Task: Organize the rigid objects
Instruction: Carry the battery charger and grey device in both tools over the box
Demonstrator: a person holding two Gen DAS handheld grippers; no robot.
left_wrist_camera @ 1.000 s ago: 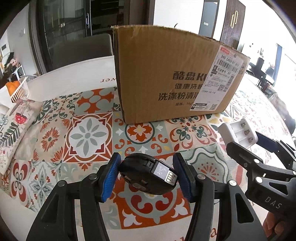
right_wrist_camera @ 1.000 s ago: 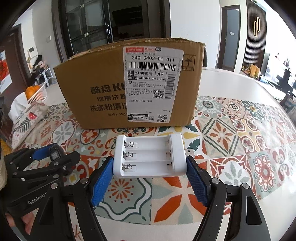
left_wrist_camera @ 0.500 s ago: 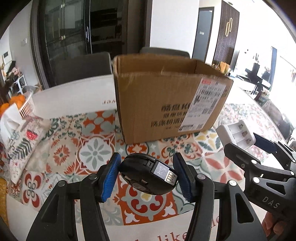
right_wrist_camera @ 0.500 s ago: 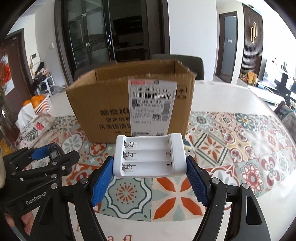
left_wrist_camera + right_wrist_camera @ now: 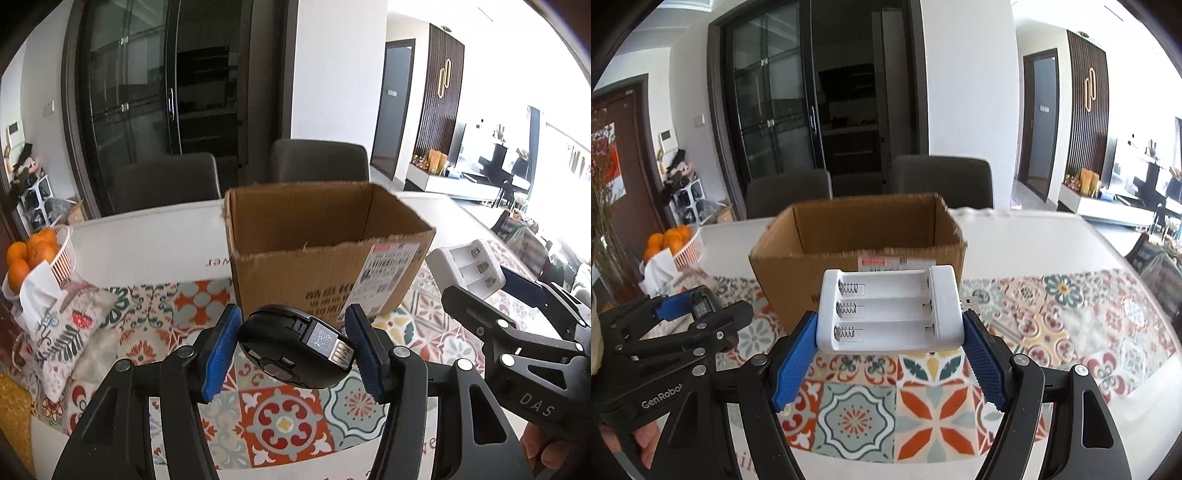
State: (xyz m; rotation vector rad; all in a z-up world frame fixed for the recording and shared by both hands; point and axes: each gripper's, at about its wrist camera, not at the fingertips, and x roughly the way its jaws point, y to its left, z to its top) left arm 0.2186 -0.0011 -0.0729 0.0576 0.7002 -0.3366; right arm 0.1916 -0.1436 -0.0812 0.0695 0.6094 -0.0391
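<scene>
We hold two things at once. The rounded black device with a USB plug and a small QR sticker [image 5: 295, 350] sits between the blue pads of the left gripper [image 5: 293, 352], clamped at its sides, with its plug end turned toward the right pad. The white plastic three-slot battery charger [image 5: 890, 308] lies crosswise in the right gripper [image 5: 890, 336], its long axis running from pad to pad, its springs at the left end and its open slots facing up. Both grips look firm and both objects are off the table.

The open brown cardboard box with a shipping label [image 5: 325, 266] stands straight ahead of both grippers and lower than the held objects, on the patterned tile-print tablecloth [image 5: 934, 406]. From each wrist we look over the near wall at the bare inner walls; the floor of the box is hidden. The box mouth lies forward and below, so we judge that the coming move carries each object over the near rim. The two grippers sit side by side, about equally near it.

A white basket of oranges [image 5: 59, 251] stands well apart at the left.
</scene>
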